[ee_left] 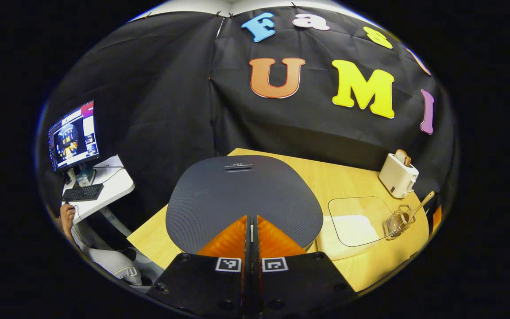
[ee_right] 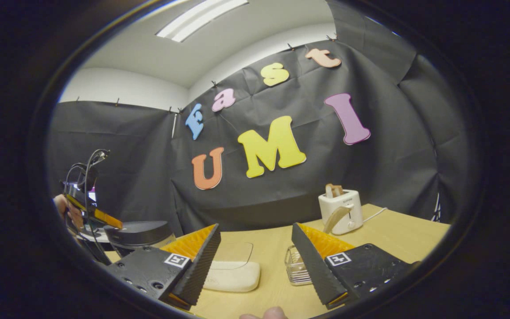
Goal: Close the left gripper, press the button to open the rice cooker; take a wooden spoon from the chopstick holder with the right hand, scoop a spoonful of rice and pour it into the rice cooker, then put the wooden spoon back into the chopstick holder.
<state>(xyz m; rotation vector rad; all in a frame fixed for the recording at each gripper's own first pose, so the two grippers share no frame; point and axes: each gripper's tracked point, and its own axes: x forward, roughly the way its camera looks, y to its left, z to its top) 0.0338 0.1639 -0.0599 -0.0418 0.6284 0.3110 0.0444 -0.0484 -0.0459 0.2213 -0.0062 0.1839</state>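
Note:
The rice cooker (ee_left: 241, 195) has a dark grey lid, closed, right below and in front of my left gripper (ee_left: 251, 218), whose fingers are pressed together over the lid's near edge. In the right gripper view the left gripper (ee_right: 119, 225) rests its tips on the rice cooker (ee_right: 142, 232). A wooden spoon (ee_left: 421, 204) stands tilted in the clear chopstick holder (ee_left: 397, 222) at the right. A white dish of rice (ee_left: 354, 230) lies between cooker and holder. My right gripper (ee_right: 255, 228) hangs open above the table, the chopstick holder (ee_right: 296, 266) just behind its right finger, the wooden spoon (ee_right: 337, 217) rising from it.
A white toaster (ee_left: 398, 175) with bread stands at the table's far right corner, also the toaster (ee_right: 341, 208) behind the holder. The wooden table (ee_left: 339, 177) ends at the black cloth wall. Left of the table is a white desk (ee_left: 104, 186) with a monitor (ee_left: 73, 135), keyboard and a person's hand (ee_left: 67, 215).

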